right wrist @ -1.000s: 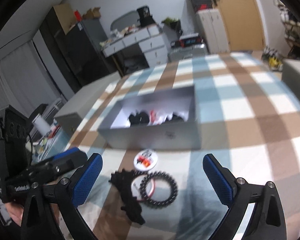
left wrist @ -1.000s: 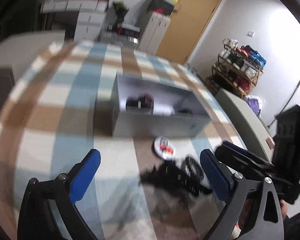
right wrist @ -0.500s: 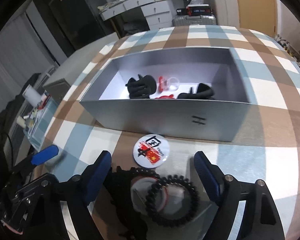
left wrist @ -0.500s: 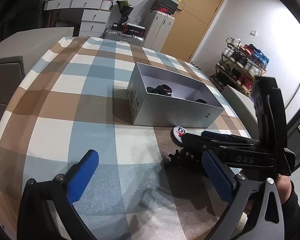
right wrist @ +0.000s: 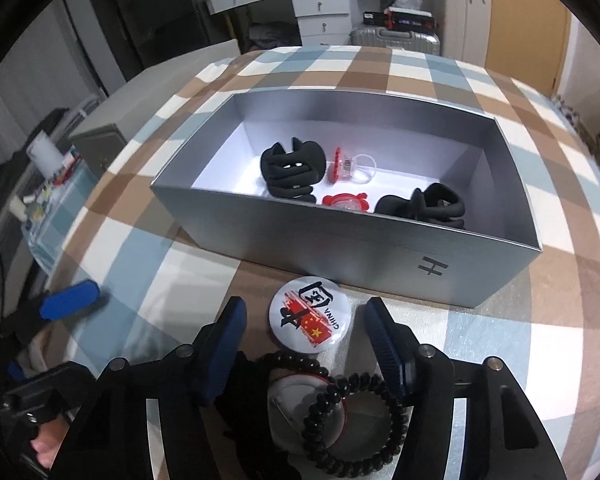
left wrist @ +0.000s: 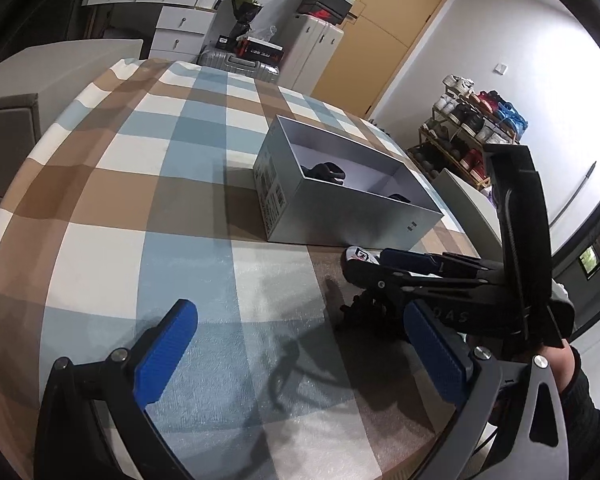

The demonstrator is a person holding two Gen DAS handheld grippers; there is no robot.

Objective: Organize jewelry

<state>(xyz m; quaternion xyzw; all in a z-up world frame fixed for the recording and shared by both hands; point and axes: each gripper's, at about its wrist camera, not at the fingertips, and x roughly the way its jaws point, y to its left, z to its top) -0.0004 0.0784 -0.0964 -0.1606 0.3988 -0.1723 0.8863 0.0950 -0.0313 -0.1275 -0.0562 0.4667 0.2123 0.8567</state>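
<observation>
A grey open box (right wrist: 380,248) stands on the checked tablecloth; it also shows in the left wrist view (left wrist: 340,220). Inside lie two black hair claws (right wrist: 294,168) and red and clear pieces (right wrist: 352,166). In front of the box lies a round white badge (right wrist: 310,316), a black spiral bracelet (right wrist: 352,416) over a second badge, and a black hair clip under my fingers. My right gripper (right wrist: 304,340) is open, low over these, its fingers either side of the badge. My left gripper (left wrist: 300,356) is open and empty, above the cloth to the left.
The checked tablecloth (left wrist: 140,200) covers the table. A grey cabinet (left wrist: 8,140) stands past the table's left edge. Drawers, a suitcase and a shoe rack (left wrist: 472,136) are in the background. The right gripper's body (left wrist: 480,292) crosses the left wrist view.
My right gripper has moved forward and down over the badge and bracelet, closer to the box. My left gripper has drawn back and left, away from the jewelry.
</observation>
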